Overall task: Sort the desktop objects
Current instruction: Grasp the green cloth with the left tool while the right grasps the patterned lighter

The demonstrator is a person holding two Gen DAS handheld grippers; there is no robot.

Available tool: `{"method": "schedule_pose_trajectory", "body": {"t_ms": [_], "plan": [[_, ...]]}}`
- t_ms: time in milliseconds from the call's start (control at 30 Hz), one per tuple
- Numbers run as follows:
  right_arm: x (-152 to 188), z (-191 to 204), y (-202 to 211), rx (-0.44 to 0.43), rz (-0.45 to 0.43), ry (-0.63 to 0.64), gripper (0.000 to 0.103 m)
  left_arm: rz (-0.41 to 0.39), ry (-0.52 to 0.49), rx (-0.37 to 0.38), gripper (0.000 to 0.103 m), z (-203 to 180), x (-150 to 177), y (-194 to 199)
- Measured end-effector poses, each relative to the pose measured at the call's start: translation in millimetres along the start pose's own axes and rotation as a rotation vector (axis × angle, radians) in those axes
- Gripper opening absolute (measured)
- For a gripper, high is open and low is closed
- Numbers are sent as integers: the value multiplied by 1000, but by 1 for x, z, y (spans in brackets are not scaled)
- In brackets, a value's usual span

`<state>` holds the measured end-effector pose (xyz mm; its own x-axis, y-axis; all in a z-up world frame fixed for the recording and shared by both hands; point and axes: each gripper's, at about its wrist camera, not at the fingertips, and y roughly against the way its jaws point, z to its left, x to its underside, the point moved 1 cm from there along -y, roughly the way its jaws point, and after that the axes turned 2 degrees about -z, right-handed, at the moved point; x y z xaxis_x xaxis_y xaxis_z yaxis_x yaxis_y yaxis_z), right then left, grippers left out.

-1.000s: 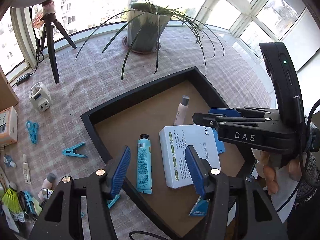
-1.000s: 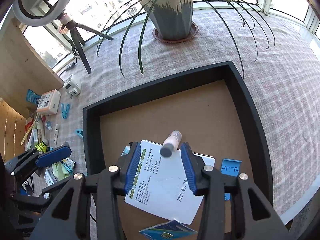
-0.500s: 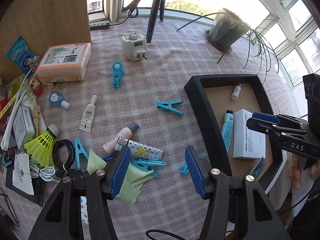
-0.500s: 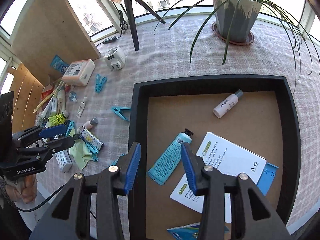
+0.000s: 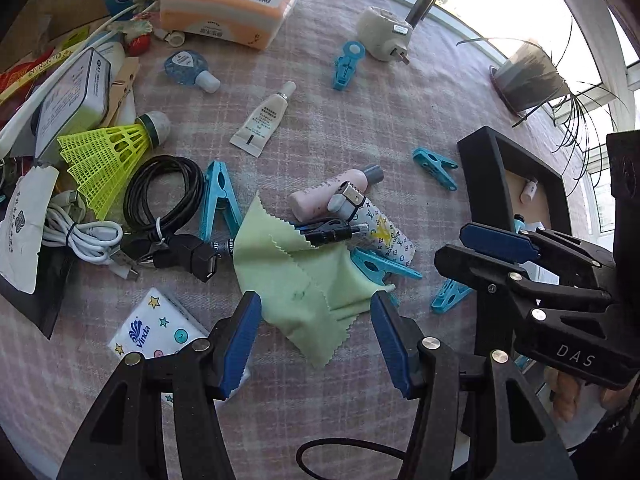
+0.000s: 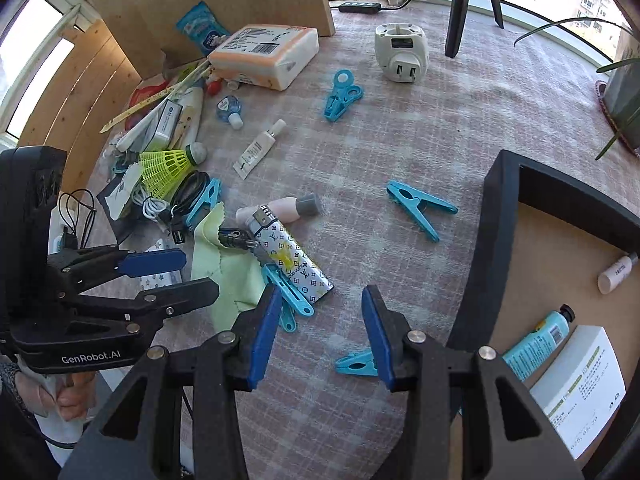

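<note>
My left gripper (image 5: 316, 344) is open and empty, low over a green cloth (image 5: 304, 280) in the clutter. My right gripper (image 6: 320, 332) is open and empty above the checked tablecloth, beside a blue clip (image 6: 354, 362). A patterned lighter (image 6: 292, 260), a pink bottle (image 6: 280, 208) and a black pen (image 5: 332, 230) lie by the cloth. The black tray (image 6: 476, 280) at the right holds a white bottle (image 6: 616, 268), a teal tube (image 6: 536, 340) and a white box (image 6: 580, 384). The right gripper also shows in the left wrist view (image 5: 492, 248).
Several blue clips (image 6: 420, 206), a yellow shuttlecock (image 5: 108, 148), black cable (image 5: 164, 196), white cable (image 5: 84, 236), small tube (image 5: 264, 120), tissue pack (image 5: 156, 328), orange pack (image 5: 228, 0) and white plug adapter (image 6: 402, 52) lie about. A potted plant (image 5: 528, 76) and tripod leg (image 6: 460, 8) stand behind.
Both grippers have swung left, away from the tray and over the clutter. The right gripper let go of the white bottle, which now lies in the tray. The left gripper has dropped closer to the green cloth.
</note>
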<state>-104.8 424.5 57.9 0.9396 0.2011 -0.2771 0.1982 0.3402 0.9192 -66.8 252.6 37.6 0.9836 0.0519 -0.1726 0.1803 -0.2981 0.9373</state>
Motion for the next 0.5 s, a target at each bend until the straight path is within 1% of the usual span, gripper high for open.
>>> {"method": "schedule_pose_trajectory", "body": {"t_ms": [167, 333, 433, 500], "plan": [[-6, 7, -25, -12, 43, 1, 41, -5, 11, 8, 55, 3, 8, -7], [-13, 11, -41, 13, 59, 19, 41, -20, 23, 11, 54, 5, 8, -14], [-15, 15, -48, 31, 68, 38, 41, -23, 32, 16, 51, 7, 9, -18], [-16, 18, -52, 49, 76, 55, 40, -28, 47, 18, 43, 9, 8, -21]]}}
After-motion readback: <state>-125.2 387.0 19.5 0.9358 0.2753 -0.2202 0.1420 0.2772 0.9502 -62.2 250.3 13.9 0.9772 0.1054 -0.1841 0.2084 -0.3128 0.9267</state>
